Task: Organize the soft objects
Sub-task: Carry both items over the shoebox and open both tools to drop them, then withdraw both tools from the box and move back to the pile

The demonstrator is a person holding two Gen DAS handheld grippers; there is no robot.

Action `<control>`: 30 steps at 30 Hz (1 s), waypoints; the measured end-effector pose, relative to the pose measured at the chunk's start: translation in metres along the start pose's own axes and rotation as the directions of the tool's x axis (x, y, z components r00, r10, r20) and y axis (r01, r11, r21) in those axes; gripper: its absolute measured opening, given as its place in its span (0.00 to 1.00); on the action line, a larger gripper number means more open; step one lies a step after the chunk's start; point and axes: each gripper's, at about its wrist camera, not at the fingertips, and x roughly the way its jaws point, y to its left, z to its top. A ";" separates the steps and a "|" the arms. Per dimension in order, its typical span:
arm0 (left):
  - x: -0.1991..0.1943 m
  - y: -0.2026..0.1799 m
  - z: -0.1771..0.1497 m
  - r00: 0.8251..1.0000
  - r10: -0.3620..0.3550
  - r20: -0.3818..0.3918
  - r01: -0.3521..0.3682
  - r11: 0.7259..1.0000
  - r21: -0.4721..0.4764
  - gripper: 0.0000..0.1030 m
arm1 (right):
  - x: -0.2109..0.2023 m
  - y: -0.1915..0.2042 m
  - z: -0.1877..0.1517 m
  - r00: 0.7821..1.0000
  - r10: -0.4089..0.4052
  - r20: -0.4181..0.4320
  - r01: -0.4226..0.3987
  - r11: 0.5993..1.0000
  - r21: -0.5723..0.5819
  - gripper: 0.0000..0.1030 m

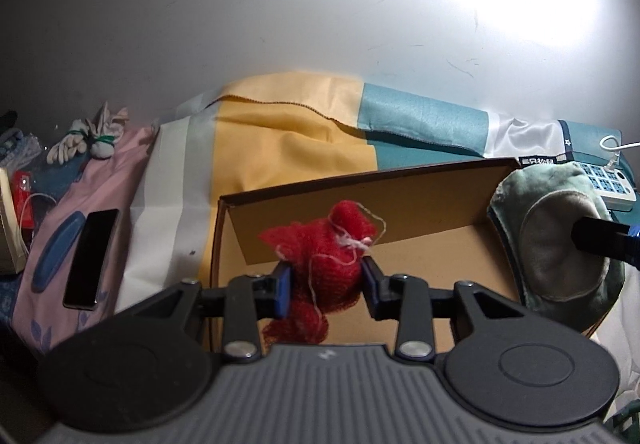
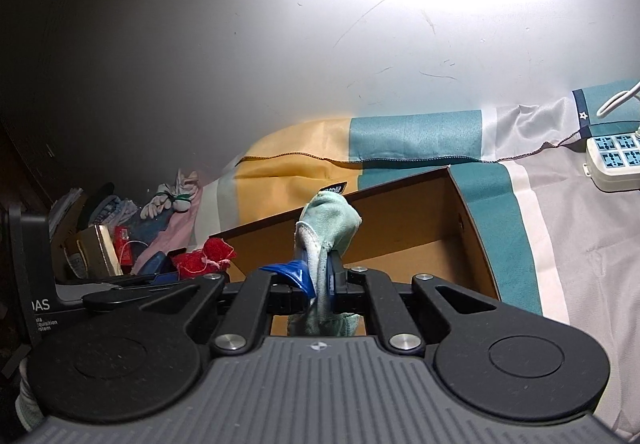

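While jaws pinch it, red mesh [image 1: 328,256] overhangs box [image 1: 420,204].

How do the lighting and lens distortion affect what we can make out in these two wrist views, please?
Left wrist view: a lamp glare whitens the upper right wall, the left edge falls dark, yet the red knitted mesh bundle in the left tongs is clear. Right wrist view: similar glare at top centre, dark left clutter, fisheye bending the open brown cardboard box.
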 end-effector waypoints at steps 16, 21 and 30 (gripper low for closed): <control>0.016 0.003 -0.004 0.994 0.092 -0.064 -0.093 0.996 -0.008 0.67 | 0.052 -0.019 -0.008 0.993 -0.110 -0.033 0.111 0.993 0.029 0.03; -0.002 0.003 -0.004 0.994 0.104 -0.038 -0.105 0.994 -0.019 0.67 | 0.039 -0.009 -0.008 0.995 -0.101 -0.023 0.101 0.995 -0.008 0.04; -0.049 0.002 -0.007 0.990 0.138 0.015 -0.138 0.990 -0.010 0.68 | -0.001 0.018 -0.016 0.984 -0.167 0.058 0.170 0.984 -0.057 0.07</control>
